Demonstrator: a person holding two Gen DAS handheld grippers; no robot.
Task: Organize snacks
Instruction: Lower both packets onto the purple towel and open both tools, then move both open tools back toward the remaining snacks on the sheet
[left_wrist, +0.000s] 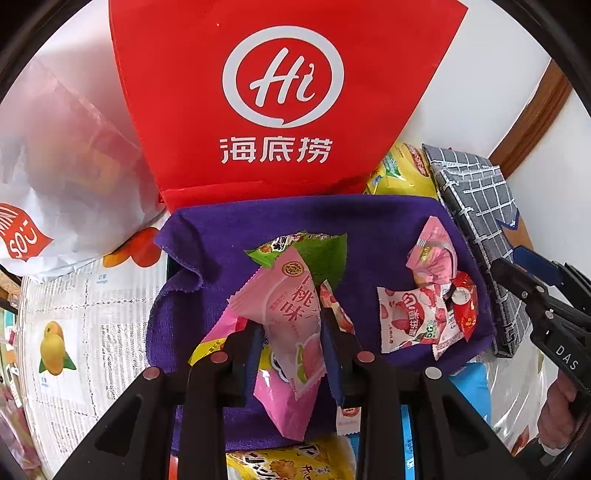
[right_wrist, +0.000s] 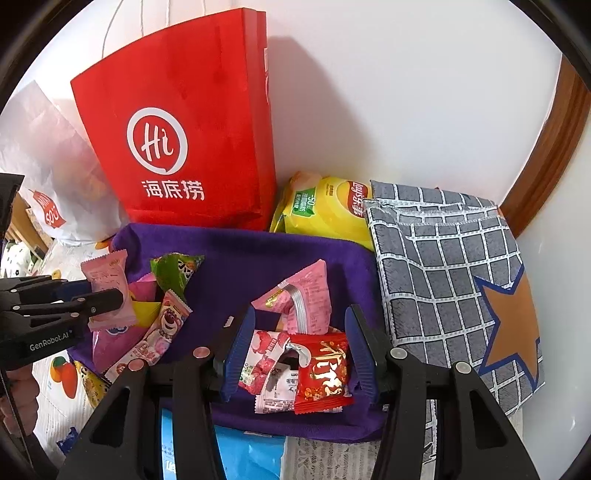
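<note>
A purple cloth (left_wrist: 362, 229) lines a bin with snack packets on it; it also shows in the right wrist view (right_wrist: 251, 258). My left gripper (left_wrist: 291, 350) is shut on a pink peach-flavour packet (left_wrist: 291, 317) and holds it above the cloth's left side; the right wrist view shows this packet (right_wrist: 107, 284) in the left gripper (right_wrist: 107, 299). A green packet (left_wrist: 317, 254) lies behind it. My right gripper (right_wrist: 299, 354) is open over a red packet (right_wrist: 325, 373), a strawberry packet (right_wrist: 262, 365) and a pink packet (right_wrist: 303, 299). These lie on the cloth's right side (left_wrist: 432, 291).
A red paper bag (left_wrist: 284, 92) stands behind the bin, a white plastic bag (left_wrist: 62, 166) to its left. A yellow chip bag (right_wrist: 325, 210) and a grey checked cloth (right_wrist: 450, 273) lie at the right. Yellow (left_wrist: 288, 461) and blue (right_wrist: 251, 458) packets lie in front.
</note>
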